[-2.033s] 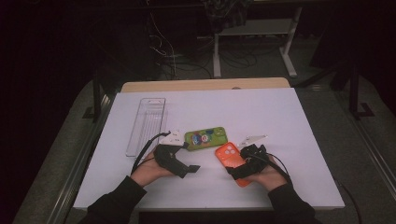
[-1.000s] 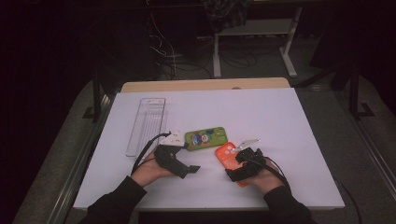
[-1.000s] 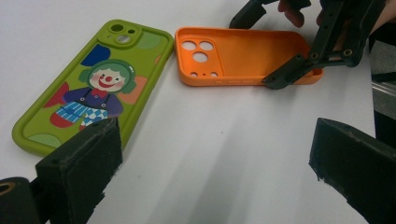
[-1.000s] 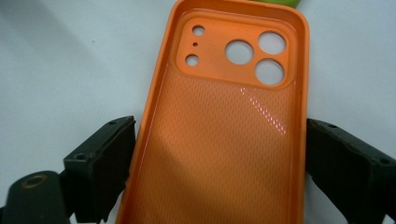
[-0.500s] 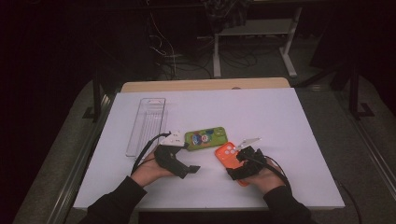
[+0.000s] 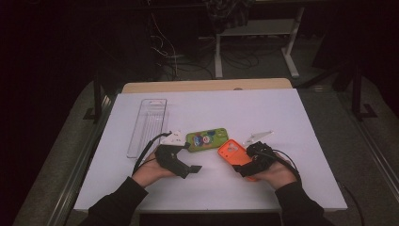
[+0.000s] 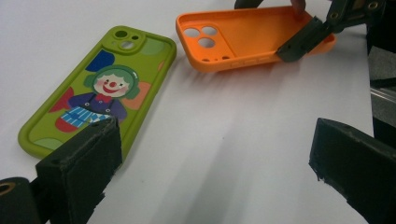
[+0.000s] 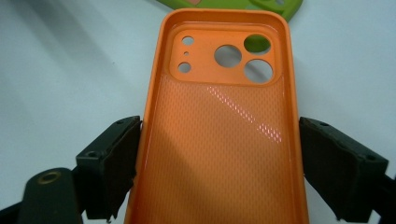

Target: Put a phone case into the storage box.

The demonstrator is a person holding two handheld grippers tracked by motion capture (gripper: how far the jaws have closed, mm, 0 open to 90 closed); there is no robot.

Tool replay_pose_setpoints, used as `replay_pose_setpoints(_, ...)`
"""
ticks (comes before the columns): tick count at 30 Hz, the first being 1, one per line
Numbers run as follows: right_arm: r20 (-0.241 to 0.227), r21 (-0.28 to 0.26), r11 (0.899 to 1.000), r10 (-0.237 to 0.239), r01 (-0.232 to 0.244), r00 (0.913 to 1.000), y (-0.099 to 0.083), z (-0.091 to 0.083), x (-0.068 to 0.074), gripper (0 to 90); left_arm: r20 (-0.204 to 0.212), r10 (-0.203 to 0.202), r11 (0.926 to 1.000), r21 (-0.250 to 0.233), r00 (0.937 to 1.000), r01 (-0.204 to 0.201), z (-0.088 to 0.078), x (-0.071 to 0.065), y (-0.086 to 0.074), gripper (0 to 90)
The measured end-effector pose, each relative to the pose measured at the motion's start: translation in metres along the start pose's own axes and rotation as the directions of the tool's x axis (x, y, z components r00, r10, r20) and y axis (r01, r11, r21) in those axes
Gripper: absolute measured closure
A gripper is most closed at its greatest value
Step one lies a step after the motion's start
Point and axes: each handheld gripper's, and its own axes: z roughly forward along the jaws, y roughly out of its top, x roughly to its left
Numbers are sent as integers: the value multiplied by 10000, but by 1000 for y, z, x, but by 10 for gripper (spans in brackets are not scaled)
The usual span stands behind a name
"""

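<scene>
Orange phone case is sitting between the jaws of my right gripper, hollow side up, camera cutouts pointing away from me. The jaws have just been closing in a bit. The left pad sits right against the case's long edge, and the right pad looks to be on the other edge too, so I'd call it a grip across the width, though the contact on that right side is a little hard to judge. In the left gripper view the case is tilted, with the held end lifted and the cutout end lower, near the white bench. From the high view it's at the near right of the bench, right in front of my right hand.

My left gripper is wide open with nothing in it, jaws hovering just above the bench. In the high view it sits in my left hand at the near left, pointing across toward the right one.

Green phone case with a clown picture lies flat, back side up, just beside the orange one and a little farther from me. Its corner peeks in at the top of the right gripper view, and one of the orange case's cutouts shows green through it.

Further back on the left there's a clear plastic tray, lying lengthwise, well apart from both cases.
</scene>
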Motion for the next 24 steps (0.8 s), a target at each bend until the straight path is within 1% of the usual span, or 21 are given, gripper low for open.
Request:
replay_pose_setpoints(2,-78,-22,9998,-196,195,9998,3,-4,-4,149,3,-23,10000,-52,10000,23,-1,0,2,20)
replay_pose_setpoints(4,-252,-96,9996,-259,257,9993,5,-7,-8,149,15,-124,9999,-95,9999,124,-1,0,5,21)
replay_pose_setpoints(5,-380,-117,9994,-325,321,9988,7,-9,-10,149,24,-38,10000,-70,10000,39,-2,1,6,21)
replay_pose_setpoints(6,-448,-140,9990,-426,420,9981,8,-10,-11,149,38,-80,9999,-76,10000,80,-2,1,7,21)
replay_pose_setpoints(7,-562,-107,9988,-492,486,9972,10,-12,-12,149,-27,24,10000,-93,10000,-25,-3,2,9,21)
replay_pose_setpoints(9,-735,-150,9971,-762,753,9944,14,-14,-15,149,81,-109,9997,-200,9999,110,-3,2,12,21)
replay_pose_setpoints(10,-872,-172,9960,-889,877,9922,16,-15,-16,149,73,-81,9999,-150,9999,82,-4,2,14,21)
replay_pose_setpoints(11,-1000,-160,9949,-1005,994,9899,18,-15,-17,149,61,75,9999,-140,10000,-74,-5,4,16,21)
replay_pose_setpoints(12,-1101,-166,9931,-1172,1161,9870,20,-16,-18,149,186,30,9999,-97,9998,-28,-5,4,17,21)
replay_pose_setpoints(13,-1283,-241,9910,-1335,1315,9827,21,-17,-19,149,251,-31,9999,-158,9997,35,-5,4,18,21)
replay_pose_setpoints(14,-1503,-266,9908,-1351,1326,9794,23,-17,-19,149,277,75,9999,-69,9996,-73,-6,5,20,21)
replay_pose_setpoints(16,-1637,-287,9862,-1655,1630,9725,28,-18,-20,149,381,122,9998,-165,9992,-116,-8,6,22,21)
replay_pose_setpoints(17,-1757,-259,9851,-1717,1698,9694,29,-17,-21,149,409,243,9996,-154,9989,-237,-8,8,24,21)
replay_pose_setpoints(18,-1928,-258,9850,-1722,1705,9660,31,-17,-21,149,472,252,9996,-149,9986,-245,-8,8,25,21)
replay_pose_setpoints(19,-2066,-262,9832,-1820,1805,9614,33,-17,-22,149,557,392,9992,-101,9977,-387,-9,9,27,21)
replay_pose_setpoints(20,-2159,-264,9812,-1925,1914,9573,35,-16,-22,149,578,433,9990,-109,9974,-428,-9,9,29,21)
replay_pose_setpoints(21,-2308,-249,9796,-1995,1992,9523,36,-15,-22,149,589,637,9980,-57,9962,-635,-9,11,31,20)
replay_pose_setpoints(22,-2345,-286,9717,-2347,2347,9434,38,-13,-23,149,668,732,9973,1,9951,-734,-10,11,33,20)
replay_pose_setpoints(23,-2504,-252,9682,-2471,2489,9361,40,-12,-22,149,697,830,9965,-26,9941,-830,-10,11,35,20)
replay_pose_setpoints(24,-2562,-409,9572,-2874,2867,9229,42,-10,-23,149,721,898,9960,-60,9933,-896,-10,11,37,20)
